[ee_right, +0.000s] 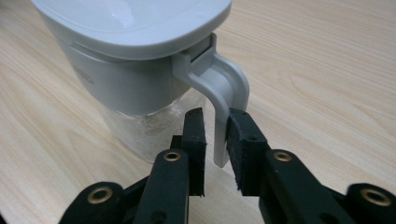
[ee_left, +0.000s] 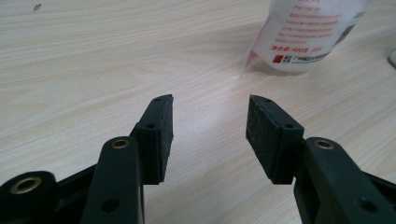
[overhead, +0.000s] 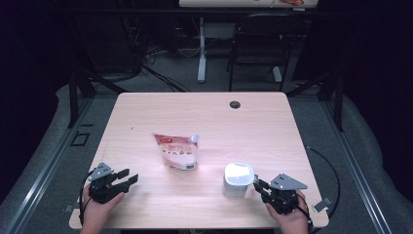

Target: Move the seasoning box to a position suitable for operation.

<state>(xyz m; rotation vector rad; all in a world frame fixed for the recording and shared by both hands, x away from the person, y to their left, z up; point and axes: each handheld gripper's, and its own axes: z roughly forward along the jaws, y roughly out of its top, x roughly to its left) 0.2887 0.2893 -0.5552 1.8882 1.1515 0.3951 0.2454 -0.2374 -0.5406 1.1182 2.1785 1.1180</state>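
A pale wooden table (overhead: pixel 146 112) stands in a dim room, with a dark chair (overhead: pixel 258 41) and loose cables on the floor behind it. A person at the near edge holds a black gripper in each hand. Near the right front corner sits a white jug (overhead: pixel 238 180) with a flat lid and a clear lower body, upright on the wood. The right gripper (ee_right: pixel 215 140) is level with the jug's curved handle (ee_right: pixel 226 100), whose lower end hangs between the jaws; one pad lies against it, a narrow gap shows on the other side, and the jaws are not clamped. The left gripper (overhead: pixel 127 178) rests near the left front corner, jaws spread with nothing between them. A printed pouch (overhead: pixel 176 151) with a white cap lies mid-table, well apart from both.
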